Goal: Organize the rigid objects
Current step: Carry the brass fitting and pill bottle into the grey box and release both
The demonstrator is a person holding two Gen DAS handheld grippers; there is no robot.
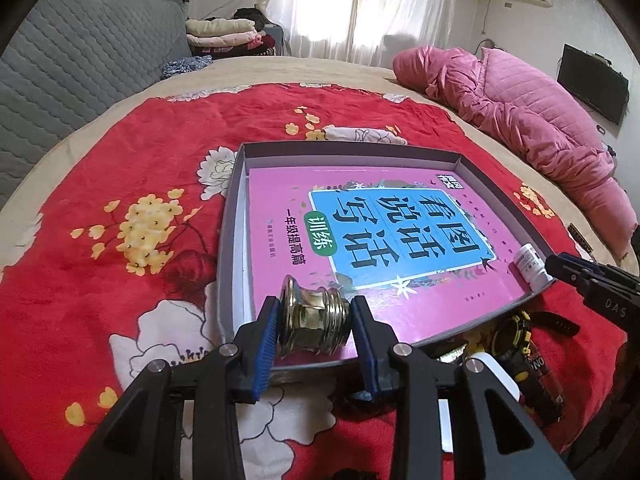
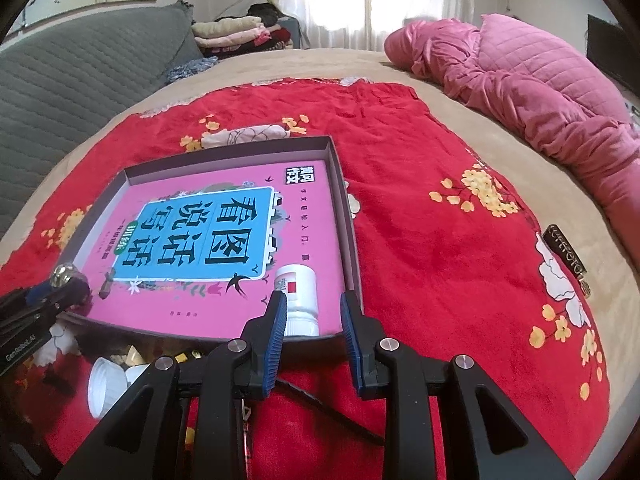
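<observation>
Brass fitting (image 1: 314, 322) sits between your left tool's (image 1: 316, 332) pads, clenched, just over the box's (image 1: 230, 216) near edge — ready to drop in. Your right tool (image 2: 314, 332) is released; the bottle (image 2: 298, 300) lies in the box by it.

Curtained window (image 1: 360, 4), grey sofa (image 1: 80, 52), wall TV (image 1: 592, 80)

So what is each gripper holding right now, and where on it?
The left gripper clamps a brass fitting across its ends, flared base against one pad, threaded end against the other. The right gripper holds nothing; the white bottle lies between its open fingers.
</observation>
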